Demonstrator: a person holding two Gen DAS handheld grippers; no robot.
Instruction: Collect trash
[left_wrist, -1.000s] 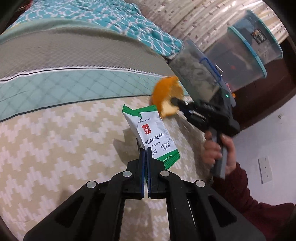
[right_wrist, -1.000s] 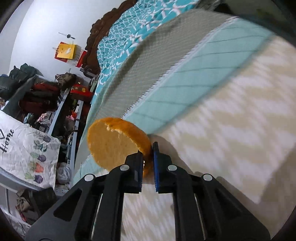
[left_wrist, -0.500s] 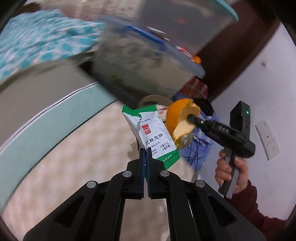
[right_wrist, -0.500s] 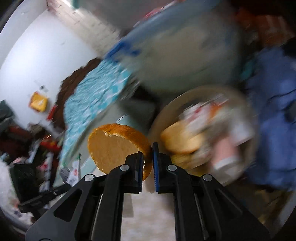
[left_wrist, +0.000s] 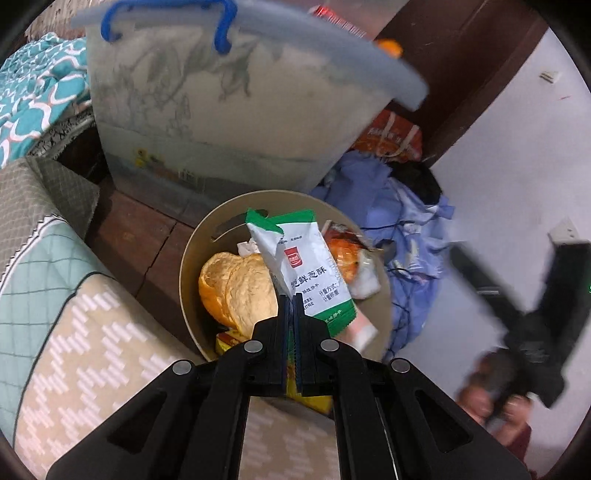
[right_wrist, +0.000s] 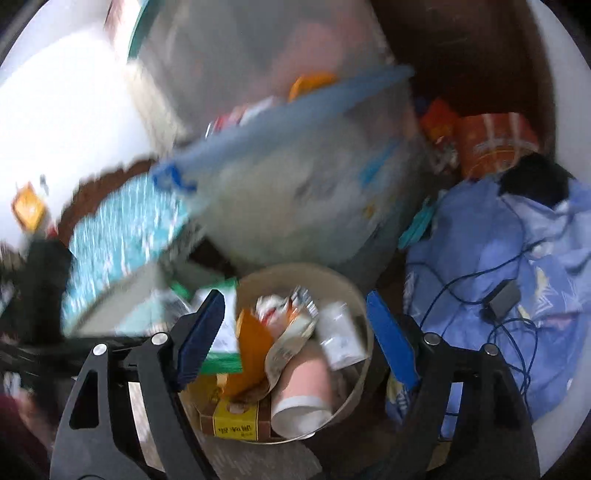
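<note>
**Snack wrapper held right over the bin**

While the left gripper (left_wrist: 291, 314) stays out over the round beige plastic waste bin (left_wrist: 192, 254), its jaws are clamped on the lower edge of a white and green foil snack wrapper (left_wrist: 303, 266). The wrapper stands nearly upright, its long axis running up and away from the fingertips toward the far side of the bin. Seen from the left wrist camera, the bin's opening lies directly beneath and beyond the wrapper, so a release would likely drop it inside. This is the hand nearer the job; the wrapper is its own load.

In the bin, left of the wrapper, lies a curved piece of orange peel (left_wrist: 236, 291), with a yellow carton and other packets around it.

The right gripper (right_wrist: 295, 332) hangs over the same bin, its blue-padded jaws opening wide with nothing between them. From its camera a pink paper cup (right_wrist: 303, 391) lies on the heap below.

Behind the bin stands a frosted plastic storage tub with a blue lid (left_wrist: 229, 110); a blue cloth with cables lies on the right.
</note>
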